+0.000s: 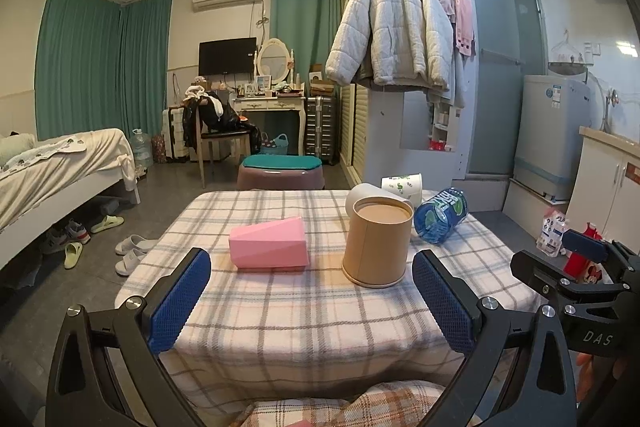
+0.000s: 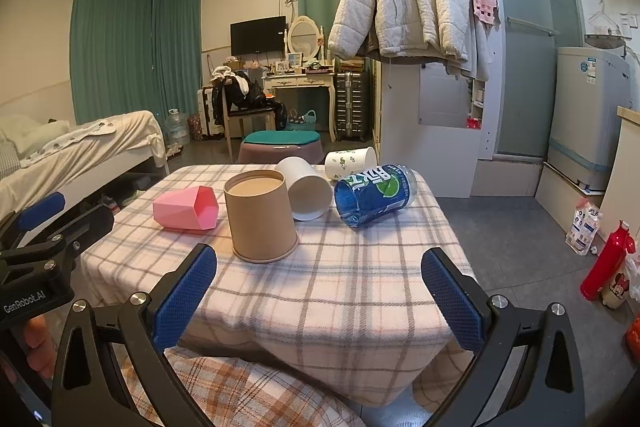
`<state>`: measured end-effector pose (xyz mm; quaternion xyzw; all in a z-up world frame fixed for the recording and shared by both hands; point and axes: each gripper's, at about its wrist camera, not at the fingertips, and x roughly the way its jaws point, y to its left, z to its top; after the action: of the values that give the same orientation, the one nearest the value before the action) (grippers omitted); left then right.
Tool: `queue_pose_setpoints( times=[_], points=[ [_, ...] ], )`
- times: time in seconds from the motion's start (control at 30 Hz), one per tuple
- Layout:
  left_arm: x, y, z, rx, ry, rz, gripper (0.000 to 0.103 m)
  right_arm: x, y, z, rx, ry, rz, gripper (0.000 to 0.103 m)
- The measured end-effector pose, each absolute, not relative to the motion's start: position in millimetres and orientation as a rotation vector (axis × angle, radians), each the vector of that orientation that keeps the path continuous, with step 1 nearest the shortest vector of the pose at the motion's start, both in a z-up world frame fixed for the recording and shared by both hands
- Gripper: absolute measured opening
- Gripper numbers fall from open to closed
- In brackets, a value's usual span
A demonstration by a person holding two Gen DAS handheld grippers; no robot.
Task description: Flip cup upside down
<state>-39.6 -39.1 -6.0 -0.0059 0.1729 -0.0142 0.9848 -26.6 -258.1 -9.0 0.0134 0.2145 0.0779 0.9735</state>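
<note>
A brown paper cup [image 1: 378,243] [image 2: 259,219] stands upside down, rim on the checked tablecloth [image 1: 304,311] [image 2: 340,287]. A pink faceted cup [image 1: 270,244] [image 2: 187,209] lies on its side to its left. A white cup [image 2: 305,193] [image 1: 360,197] lies on its side behind it. A blue cut bottle cup [image 1: 440,214] [image 2: 374,195] lies on its side to the right. A white printed cup [image 1: 402,187] [image 2: 350,163] lies at the far edge. My left gripper [image 1: 312,301] and right gripper [image 2: 320,301] are both open and empty, near the table's front edge.
A purple stool with a teal cushion [image 1: 280,171] stands behind the table. A bed [image 1: 60,167] is at the left with slippers [image 1: 132,251] on the floor. A red bottle [image 2: 608,263] stands on the floor at the right, near a washing machine [image 2: 588,115].
</note>
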Motion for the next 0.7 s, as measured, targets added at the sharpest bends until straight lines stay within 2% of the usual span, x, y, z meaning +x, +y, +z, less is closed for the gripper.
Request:
queue_pose_setpoints(
  times=[0.7],
  points=[
    [-43.5,-42.5,-5.2,-0.004,0.346,-0.024,0.103,-28.0,-254.6,-12.6,0.024,0.442,0.159,0.103]
  ],
)
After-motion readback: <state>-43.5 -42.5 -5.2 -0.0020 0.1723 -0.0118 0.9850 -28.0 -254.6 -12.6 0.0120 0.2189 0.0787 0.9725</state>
